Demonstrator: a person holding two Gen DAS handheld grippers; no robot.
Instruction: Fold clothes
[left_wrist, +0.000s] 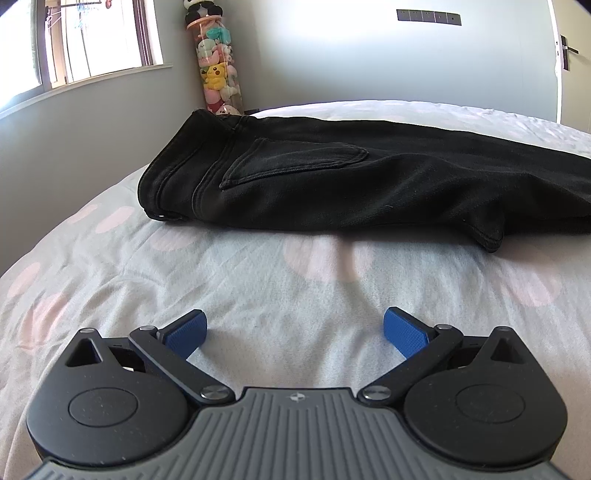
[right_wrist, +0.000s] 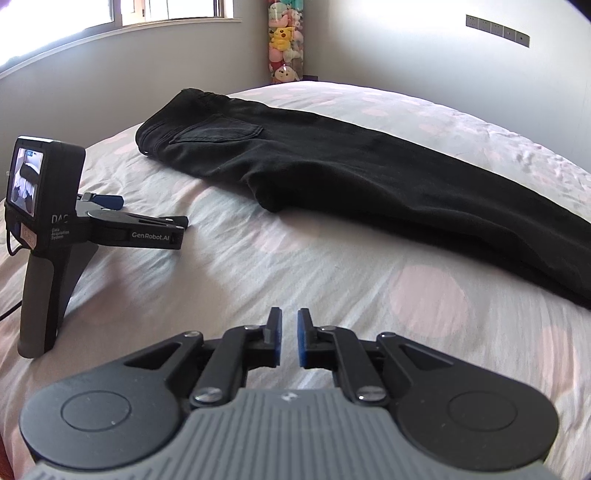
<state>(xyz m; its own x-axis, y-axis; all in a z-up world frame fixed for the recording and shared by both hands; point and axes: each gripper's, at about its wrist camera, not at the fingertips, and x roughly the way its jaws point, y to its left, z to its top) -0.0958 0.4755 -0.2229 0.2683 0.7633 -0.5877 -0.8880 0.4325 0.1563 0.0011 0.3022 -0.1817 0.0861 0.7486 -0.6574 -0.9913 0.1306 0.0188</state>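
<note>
Black jeans (left_wrist: 369, 177) lie on the bed, folded lengthwise, waistband to the left and legs running off to the right. A back pocket faces up. My left gripper (left_wrist: 295, 314) rests low over the sheet in front of the jeans, well short of them, open wide with nothing between its blue pads (left_wrist: 184, 334). In the right wrist view the jeans (right_wrist: 369, 184) stretch diagonally across the bed. My right gripper (right_wrist: 289, 312) hovers over bare sheet short of them, its jaws a narrow gap apart and empty. The left gripper (right_wrist: 153, 212) stands on the bed at the left, propped on its handle.
The bed (left_wrist: 258, 277) has a pale cover with pink dots (right_wrist: 428, 299). A clear tube of plush toys (left_wrist: 218, 74) stands in the corner behind the bed. A window (left_wrist: 92, 37) is at the far left, a door (left_wrist: 569, 55) at the far right.
</note>
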